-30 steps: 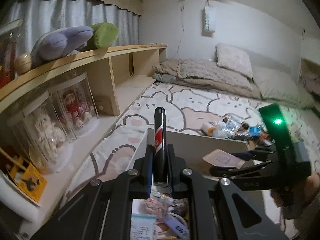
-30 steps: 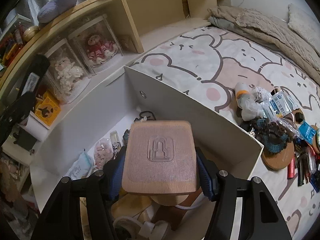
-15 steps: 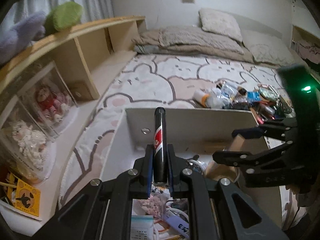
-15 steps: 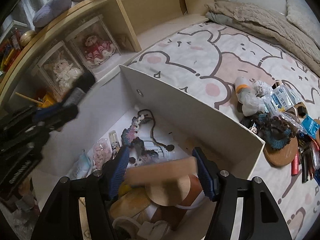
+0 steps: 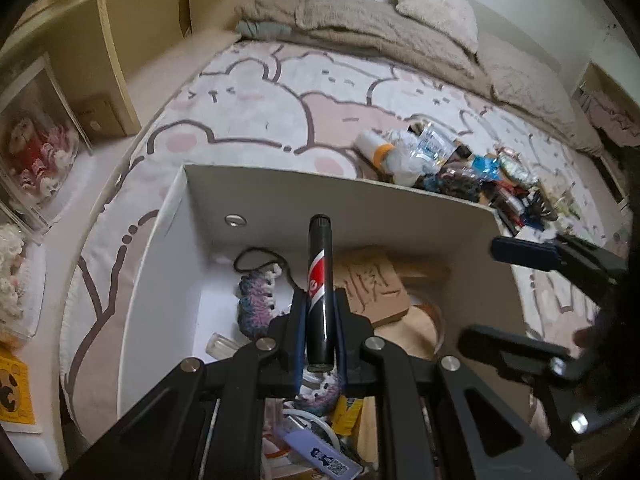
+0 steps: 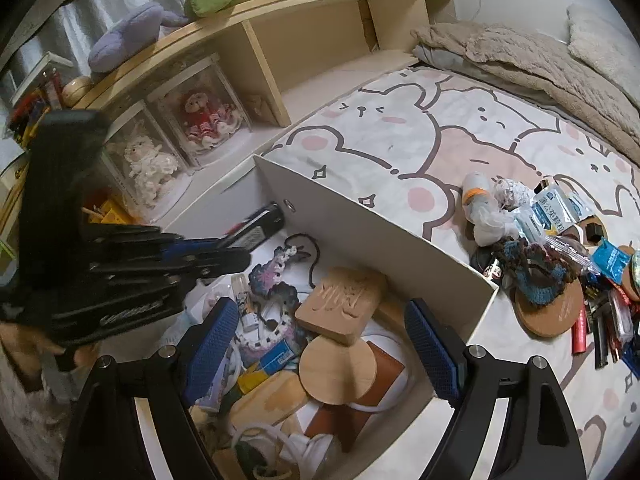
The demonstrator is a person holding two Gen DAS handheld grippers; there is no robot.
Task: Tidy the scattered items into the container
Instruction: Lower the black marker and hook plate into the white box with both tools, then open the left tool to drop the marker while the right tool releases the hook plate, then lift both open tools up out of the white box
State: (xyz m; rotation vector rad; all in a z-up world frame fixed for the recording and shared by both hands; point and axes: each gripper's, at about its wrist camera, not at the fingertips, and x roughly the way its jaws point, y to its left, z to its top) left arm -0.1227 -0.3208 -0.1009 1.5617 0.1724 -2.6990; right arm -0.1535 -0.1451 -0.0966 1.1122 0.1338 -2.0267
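A white open box [image 5: 340, 196] [image 6: 360, 220] stands on the bed and holds several small items. My left gripper [image 5: 320, 320] is shut on a black tube with a red and white label [image 5: 319, 280], held over the box's inside; it also shows at the left of the right wrist view, left gripper [image 6: 240, 248]. My right gripper [image 6: 320, 344] hangs over the box with its jaws opening and nothing between the blue pads. Below it a carved wooden block [image 6: 340, 304] [image 5: 376, 288] lies loose in the box.
A pile of scattered items [image 6: 560, 248] [image 5: 460, 168] lies on the bear-print sheet right of the box, with a cork coaster [image 6: 552, 316]. A wooden shelf [image 6: 280, 40] with boxed dolls [image 6: 204, 116] runs along the left. Beige blankets [image 5: 380, 28] lie at the far end.
The right gripper has let go of the wooden block, which now lies in the box, and its jaws have widened. The left gripper has come down and tilted over the box with the tube.
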